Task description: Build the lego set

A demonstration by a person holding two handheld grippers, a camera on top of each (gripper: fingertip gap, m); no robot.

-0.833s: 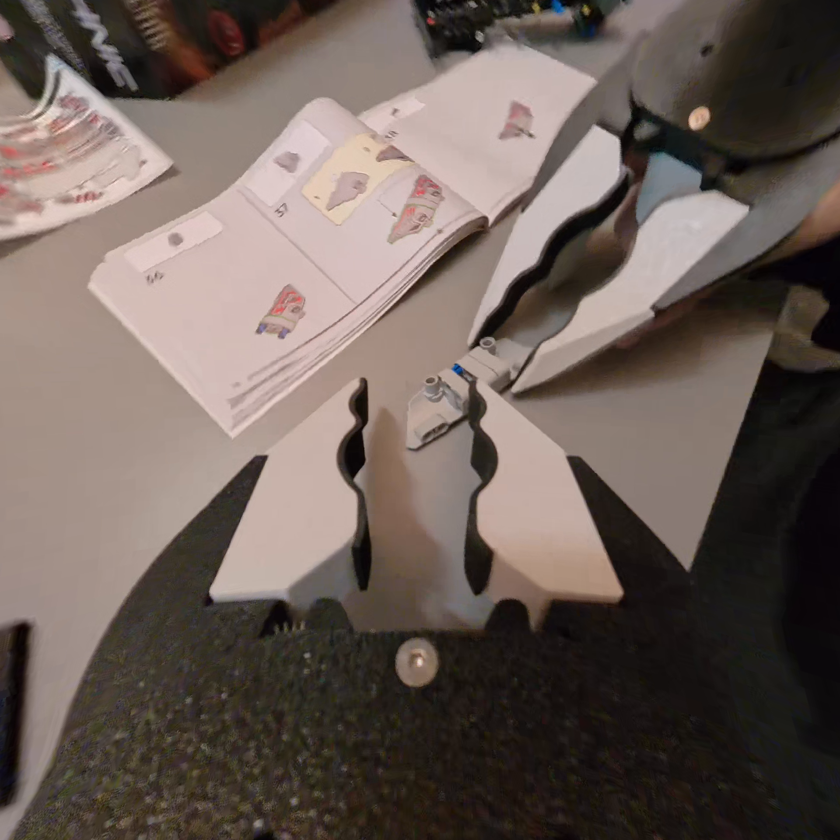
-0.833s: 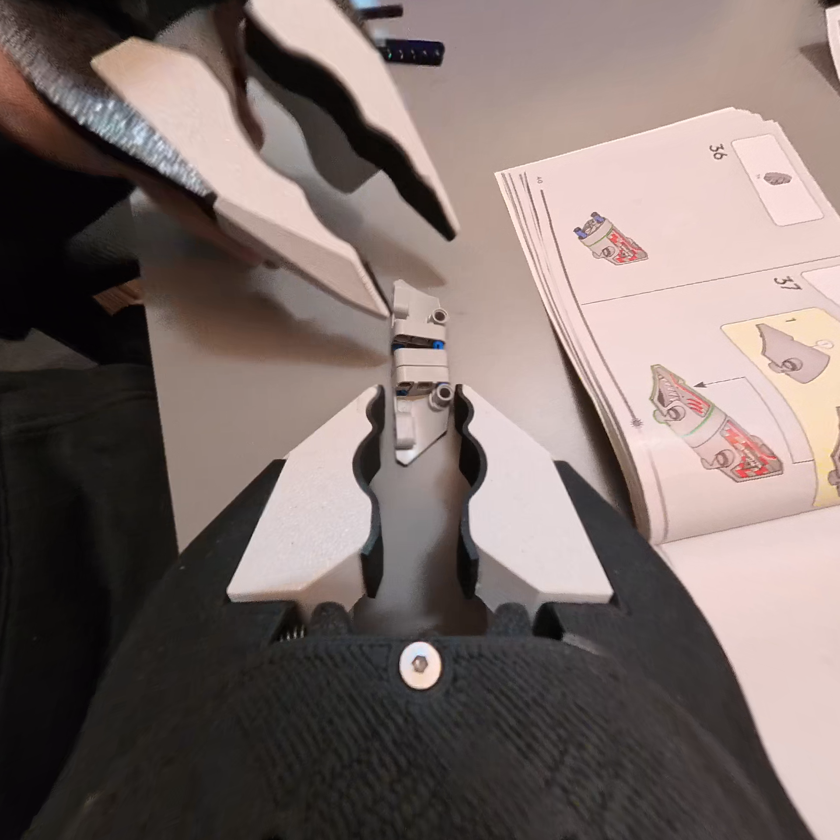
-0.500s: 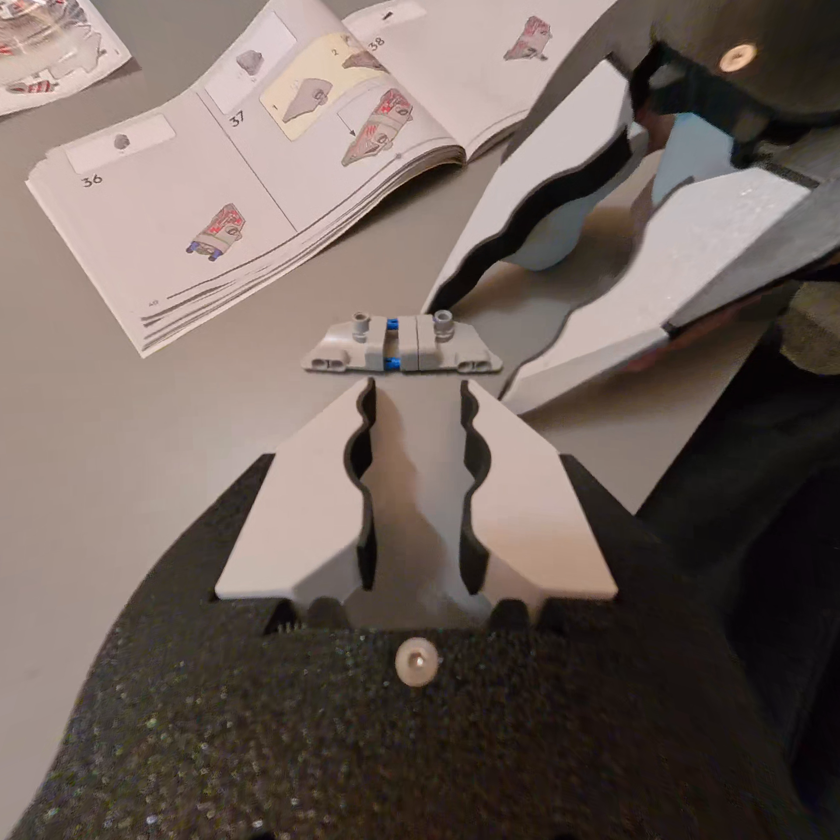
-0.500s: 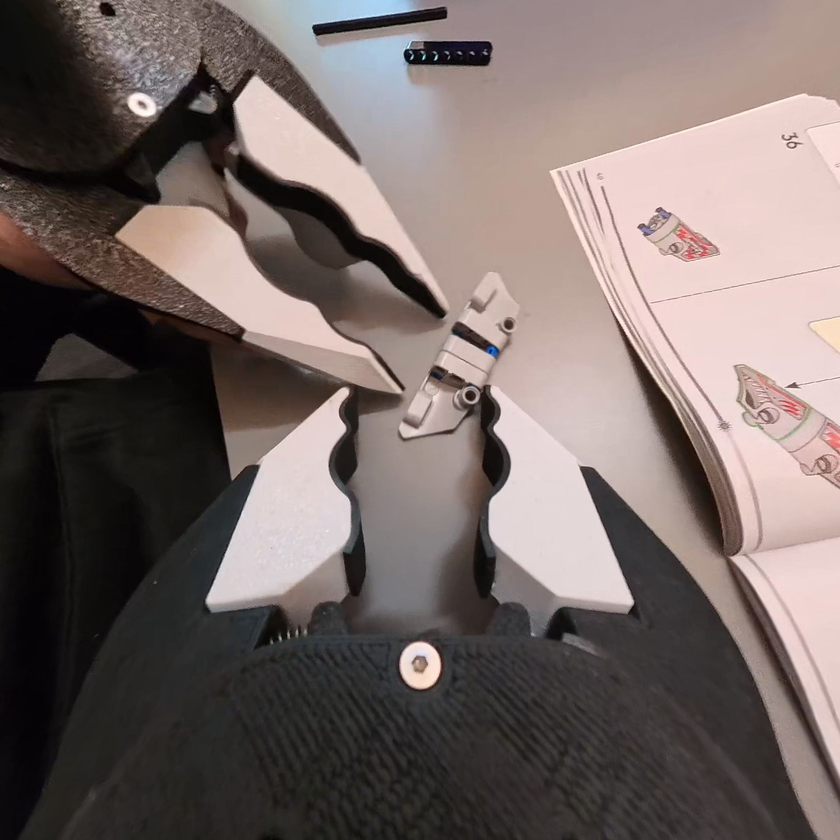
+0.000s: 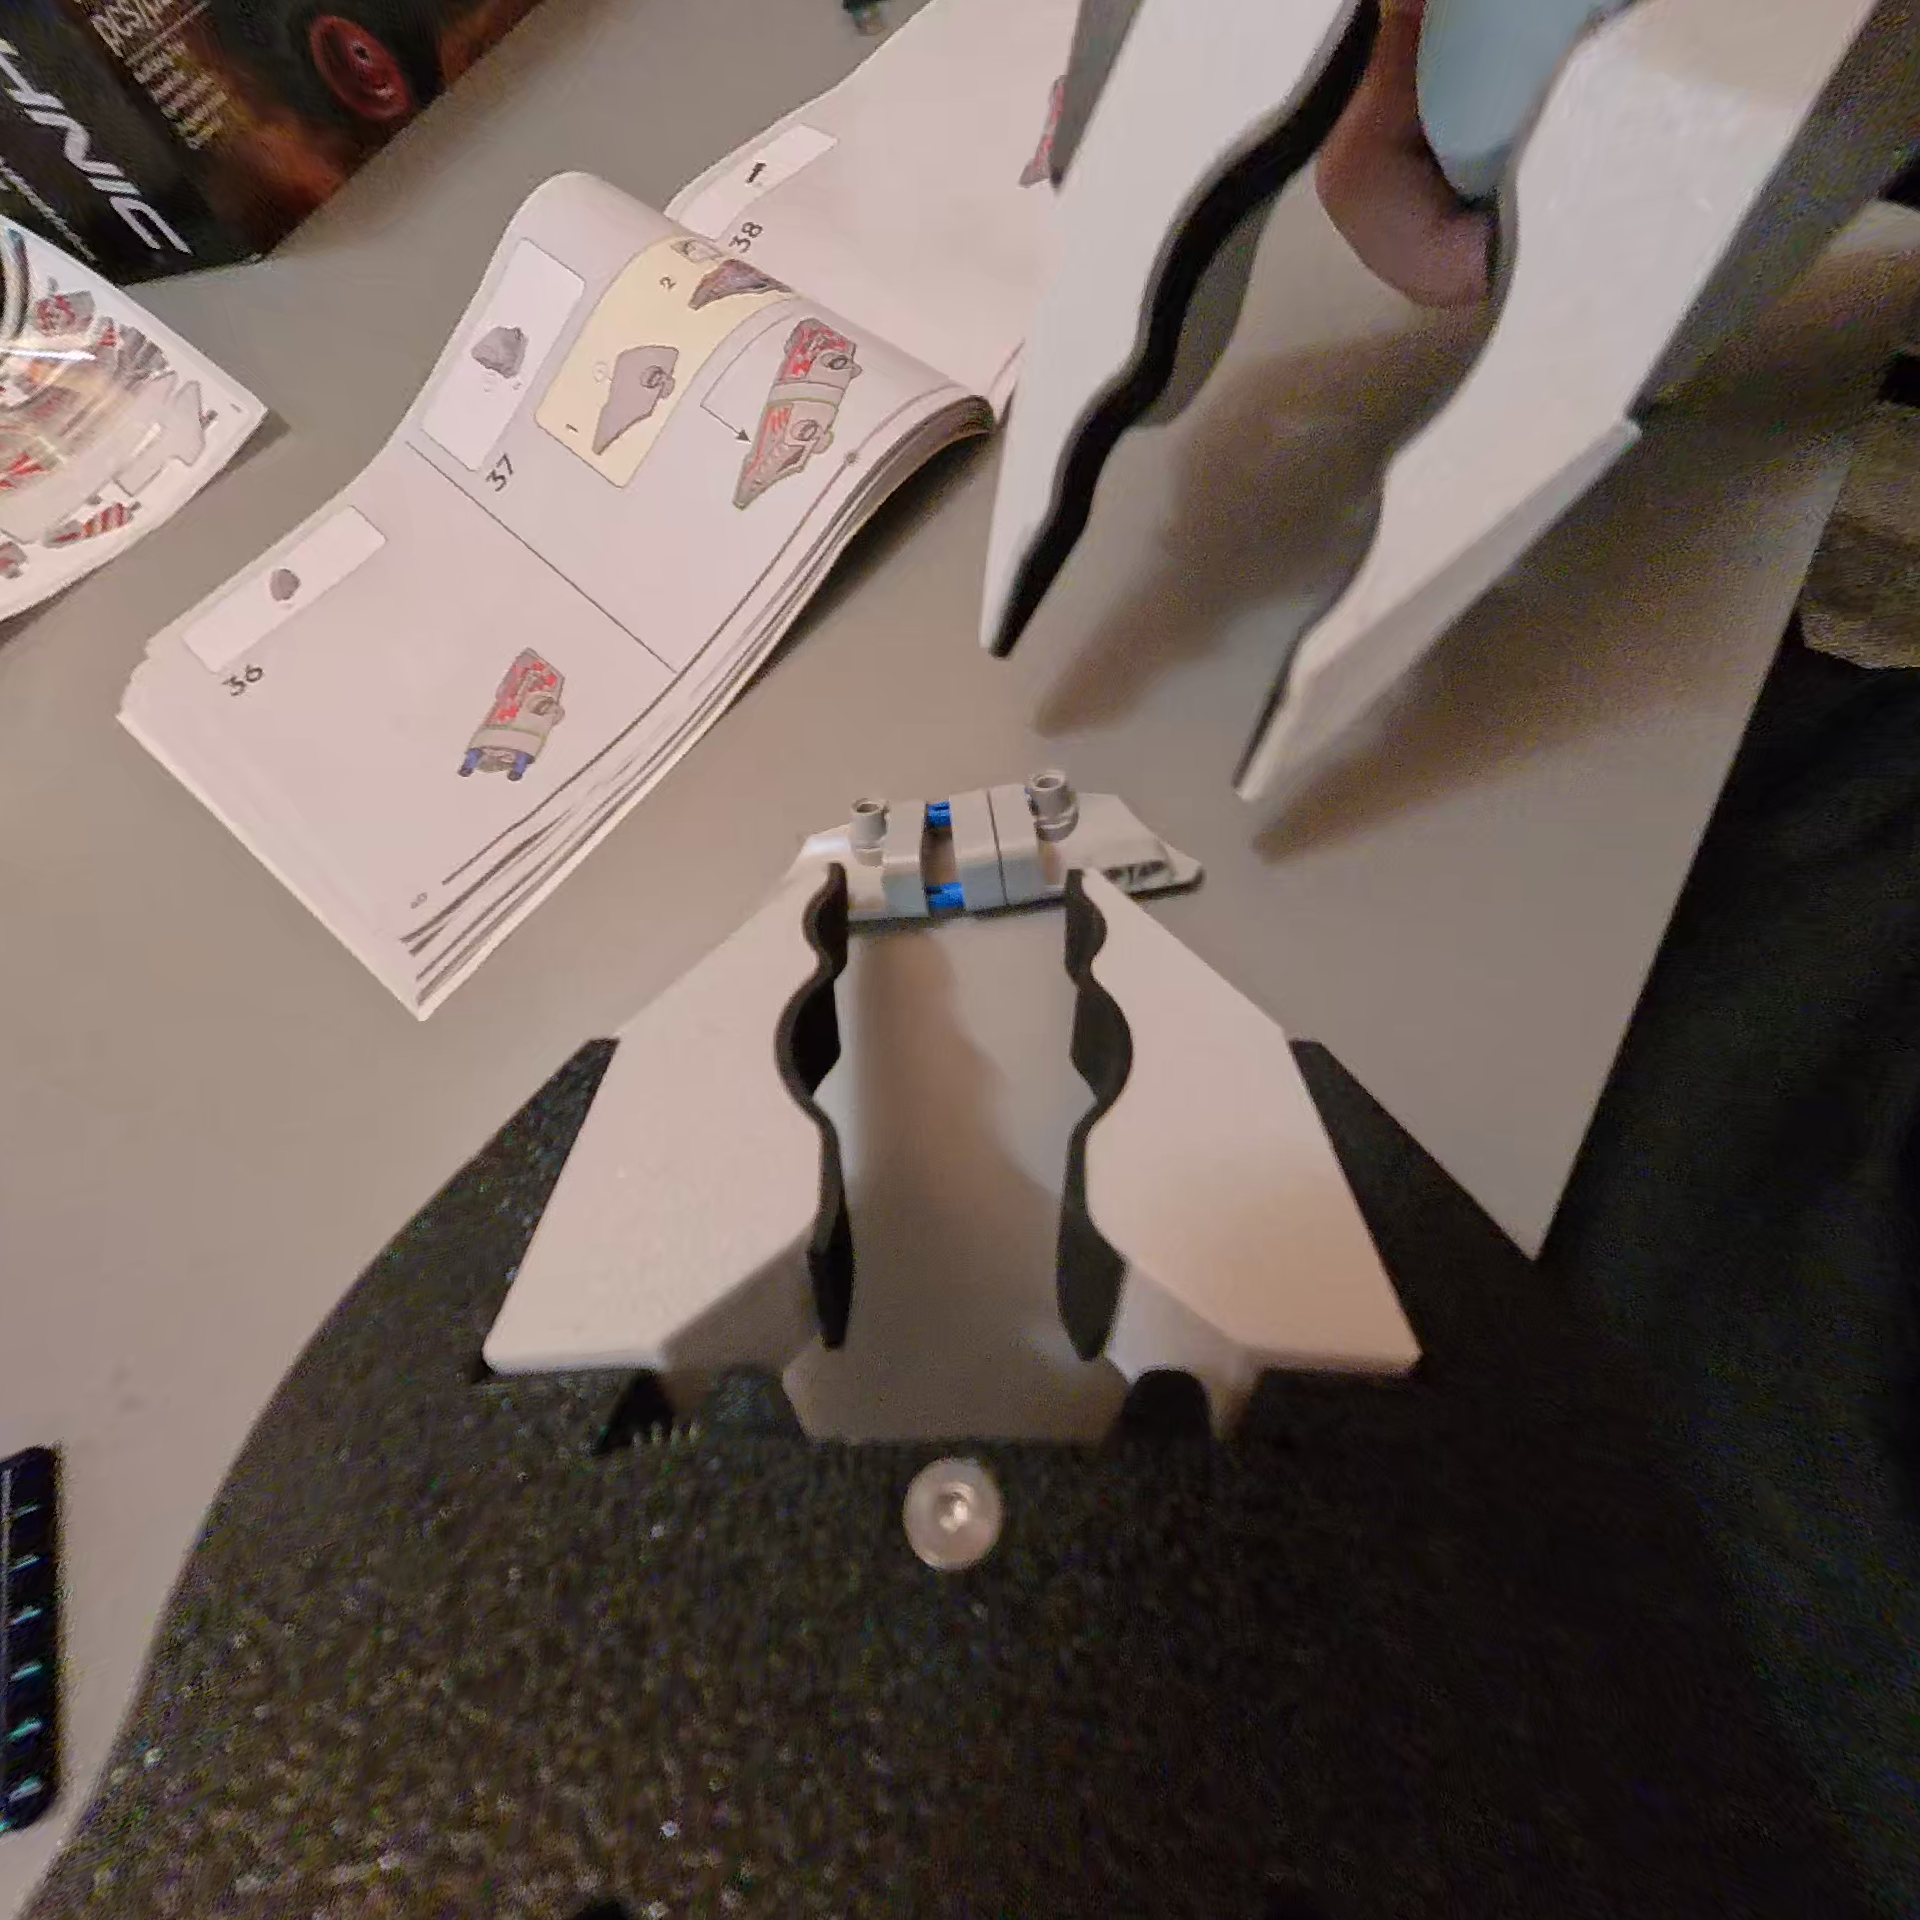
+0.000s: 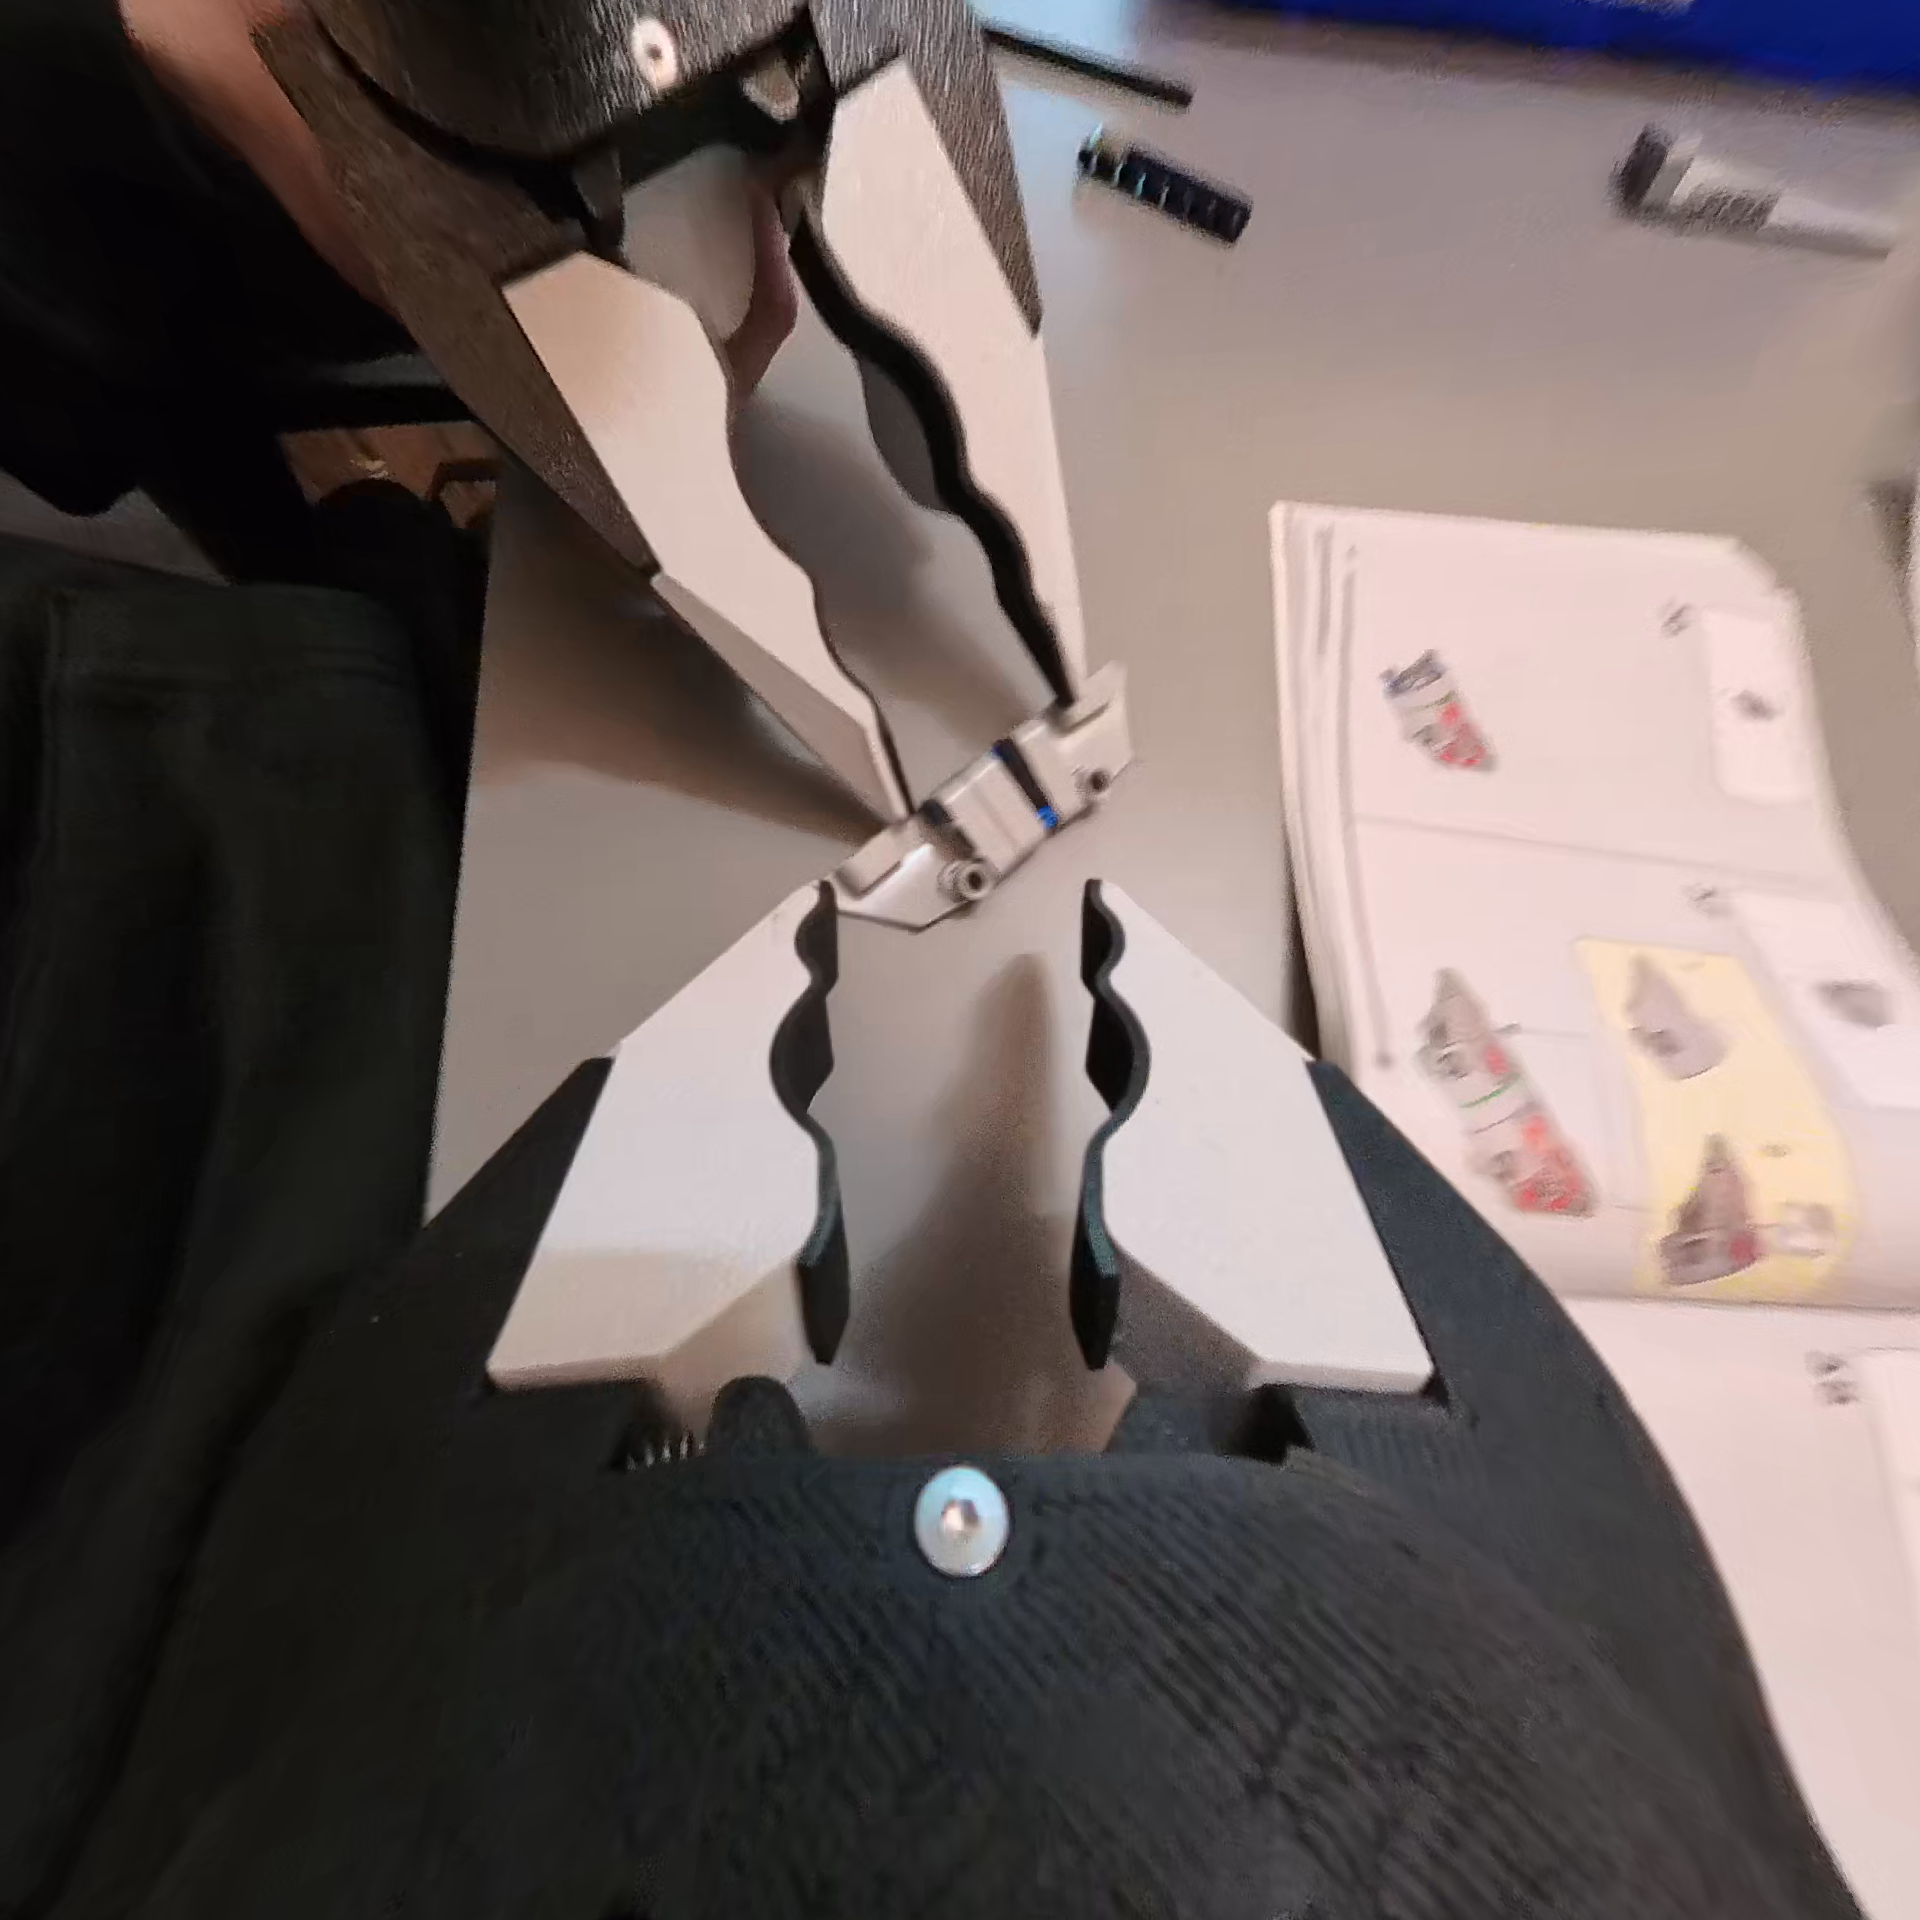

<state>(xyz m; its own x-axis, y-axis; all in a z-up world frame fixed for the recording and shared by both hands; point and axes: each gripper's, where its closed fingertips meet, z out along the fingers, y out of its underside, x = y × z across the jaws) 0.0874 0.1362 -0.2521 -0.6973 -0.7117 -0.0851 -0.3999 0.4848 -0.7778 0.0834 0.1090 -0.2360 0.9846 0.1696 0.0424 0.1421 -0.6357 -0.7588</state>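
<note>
Both tongs are being held apart: the left tongs (image 5: 948, 894) have been brought astride the grey assembly (image 5: 977, 847), while the right tongs (image 6: 956, 904) are being drawn back, suggesting a handover.

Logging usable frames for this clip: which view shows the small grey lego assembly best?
The left wrist view: the grey lego assembly is sharp there, lying crosswise at the tips of the left tongs, both studs and blue pins visible. The right wrist view shows it too, but blurred and angled, tips overlapping one end.
</note>
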